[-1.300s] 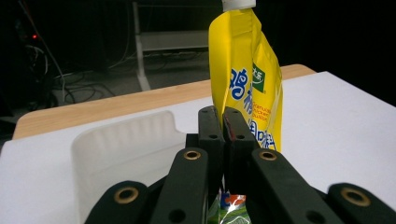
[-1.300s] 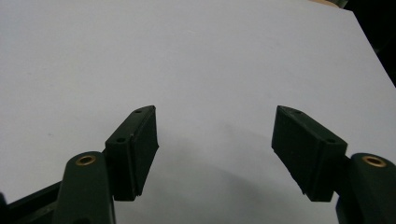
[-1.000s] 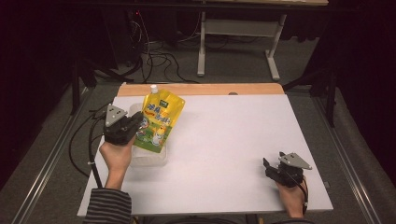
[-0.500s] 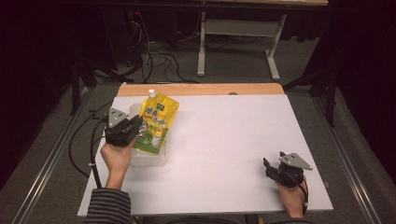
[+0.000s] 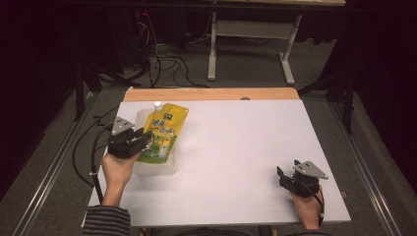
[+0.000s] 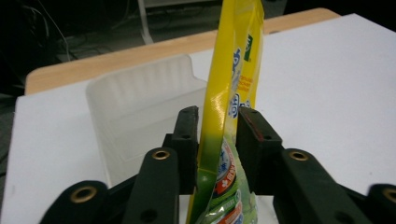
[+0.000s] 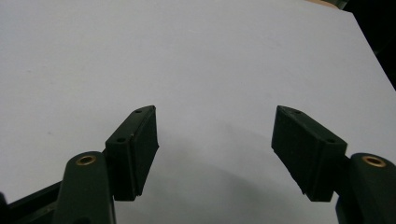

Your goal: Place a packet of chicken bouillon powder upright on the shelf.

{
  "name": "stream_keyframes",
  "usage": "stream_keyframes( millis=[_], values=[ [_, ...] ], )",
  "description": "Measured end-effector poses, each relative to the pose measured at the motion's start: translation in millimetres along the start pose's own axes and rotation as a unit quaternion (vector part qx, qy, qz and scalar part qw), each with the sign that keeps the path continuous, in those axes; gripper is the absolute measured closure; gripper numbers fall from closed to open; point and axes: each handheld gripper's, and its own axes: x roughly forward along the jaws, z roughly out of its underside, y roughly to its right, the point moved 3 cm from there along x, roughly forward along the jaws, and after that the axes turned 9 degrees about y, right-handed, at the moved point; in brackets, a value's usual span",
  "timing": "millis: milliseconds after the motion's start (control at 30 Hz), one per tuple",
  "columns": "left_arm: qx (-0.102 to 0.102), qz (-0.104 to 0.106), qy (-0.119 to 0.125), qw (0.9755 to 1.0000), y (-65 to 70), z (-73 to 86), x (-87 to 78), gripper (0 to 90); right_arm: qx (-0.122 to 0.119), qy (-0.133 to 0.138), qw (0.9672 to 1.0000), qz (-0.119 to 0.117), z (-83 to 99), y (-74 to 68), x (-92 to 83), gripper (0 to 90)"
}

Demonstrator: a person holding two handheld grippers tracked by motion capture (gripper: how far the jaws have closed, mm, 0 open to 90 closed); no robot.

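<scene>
- The left gripper (image 6: 215,135) has just been opening; its fingers (image 6: 187,140) are spread around the yellow pouch (image 5: 162,132), releasing it into the clear tray (image 5: 142,118).
- The right gripper (image 7: 215,149) rests on the desk (image 5: 236,147) with fingers spread, empty.
- Next, I think, the left one must draw back without tipping the pouch.

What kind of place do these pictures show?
Probably a lab or workshop set up for recording, not a home: a bare white table, loose cables on the grey floor, and a metal desk frame behind.
</scene>
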Motion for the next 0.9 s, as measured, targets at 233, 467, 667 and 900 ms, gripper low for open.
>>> stream_keyframes(
  millis=[233,467,667,900],
  values=[
    [0.006,0.012,-0.059,0.9982,3.1,2.7,18.5,65.5,-0.004,-0.001,1.0000,0.000,0.0,-0.1,0.4,31.9],
    [-0.004,0.032,-0.083,0.9960,2.2,-0.1,18.2,82.2,-0.005,-0.001,1.0000,0.000,0.0,-0.5,1.0,31.9],
    [0.016,0.029,-0.065,0.9973,9.4,-0.5,16.1,89.0,-0.005,-0.002,1.0000,0.000,0.0,-0.2,0.8,31.8],
    [0.016,0.019,0.013,0.9996,13.8,2.6,13.8,89.2,-0.005,-0.001,1.0000,0.000,0.0,-0.6,0.8,31.8]
  ],
)
